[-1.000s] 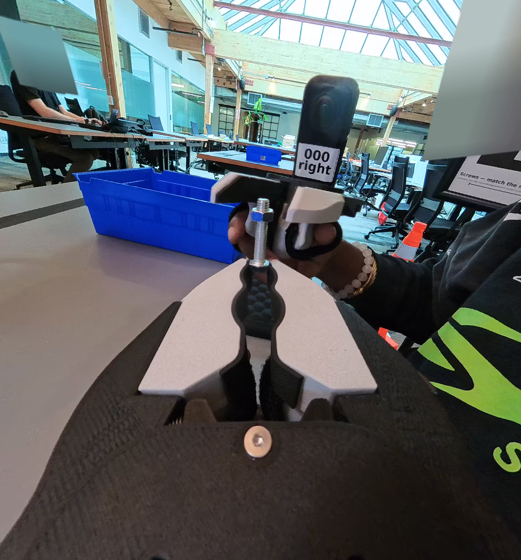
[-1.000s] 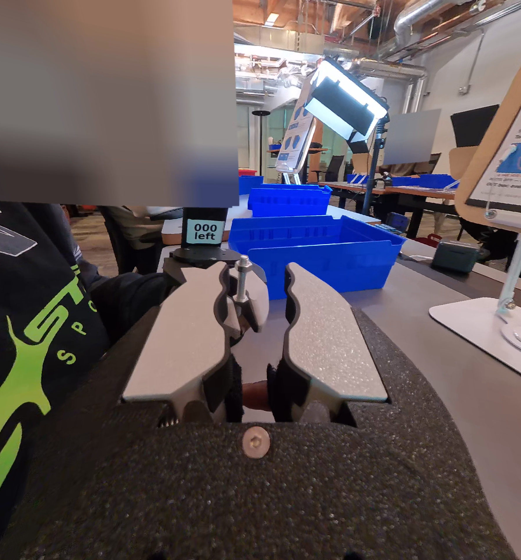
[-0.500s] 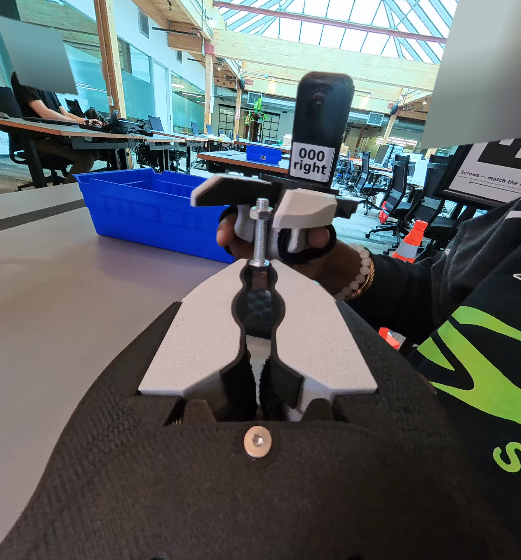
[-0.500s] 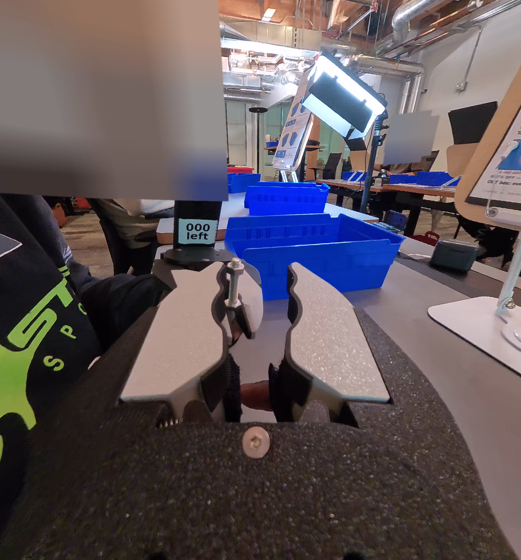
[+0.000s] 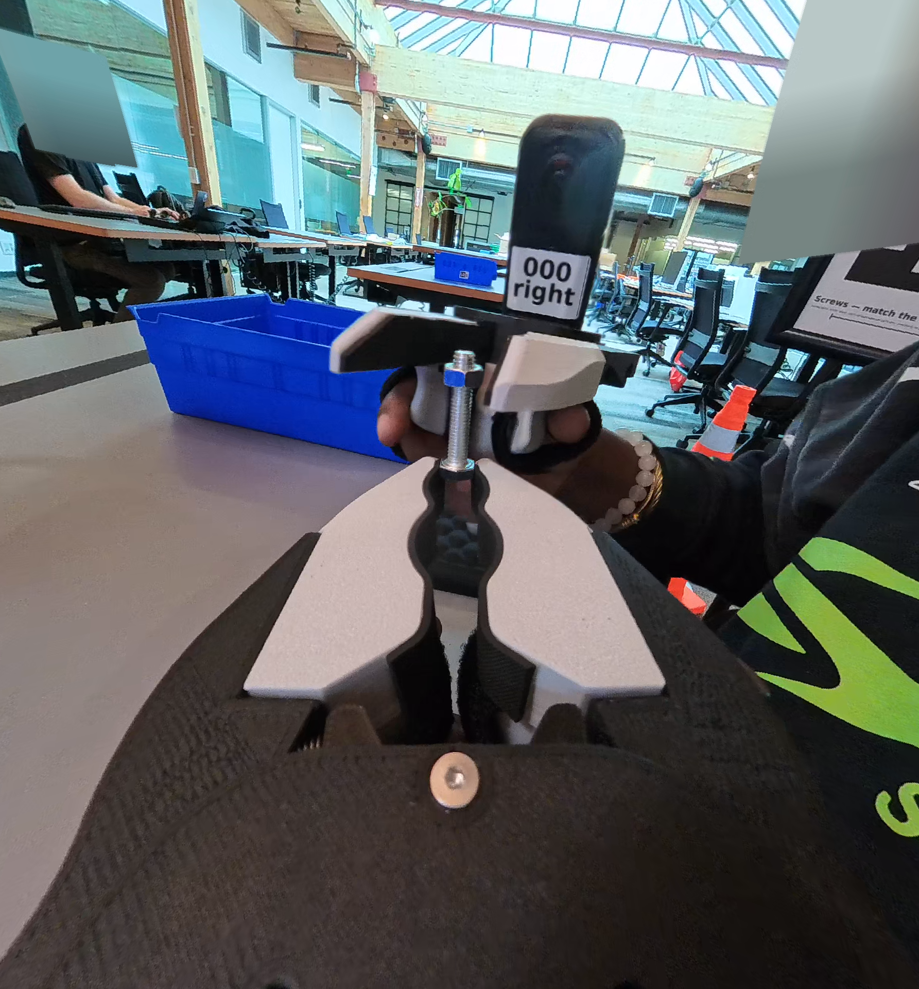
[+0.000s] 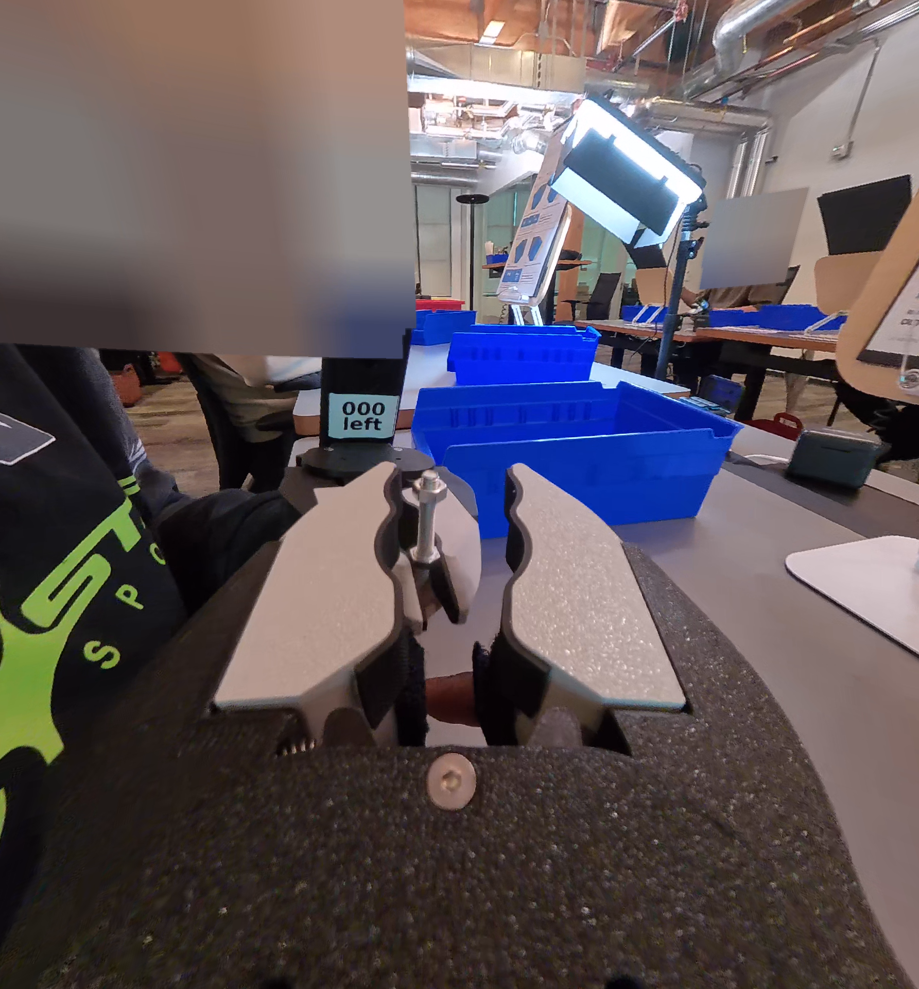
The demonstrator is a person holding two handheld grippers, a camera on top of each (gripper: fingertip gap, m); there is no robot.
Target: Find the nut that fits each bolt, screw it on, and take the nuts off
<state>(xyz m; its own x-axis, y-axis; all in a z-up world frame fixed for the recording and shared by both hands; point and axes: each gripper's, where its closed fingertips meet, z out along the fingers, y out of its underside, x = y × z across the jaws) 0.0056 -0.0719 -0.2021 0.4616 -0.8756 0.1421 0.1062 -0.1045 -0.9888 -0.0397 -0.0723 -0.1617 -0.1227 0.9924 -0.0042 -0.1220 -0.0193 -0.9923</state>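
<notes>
Left wrist view: left tongs [image 5: 458,471] clamp the upright bolt [image 5: 460,416] by its base; its nut [image 5: 461,378] stands between the parted right tongs [image 6: 449,481].

Your right gripper [image 5: 470,353] now sits closer to the bolt [image 5: 460,417] than a second ago, its fingers straddling the top end where the nut [image 5: 461,378] rides (half a second back it hung farther left of the bolt). In the right wrist view, the bolt [image 6: 426,518] sits deeper between the fingers.
</notes>
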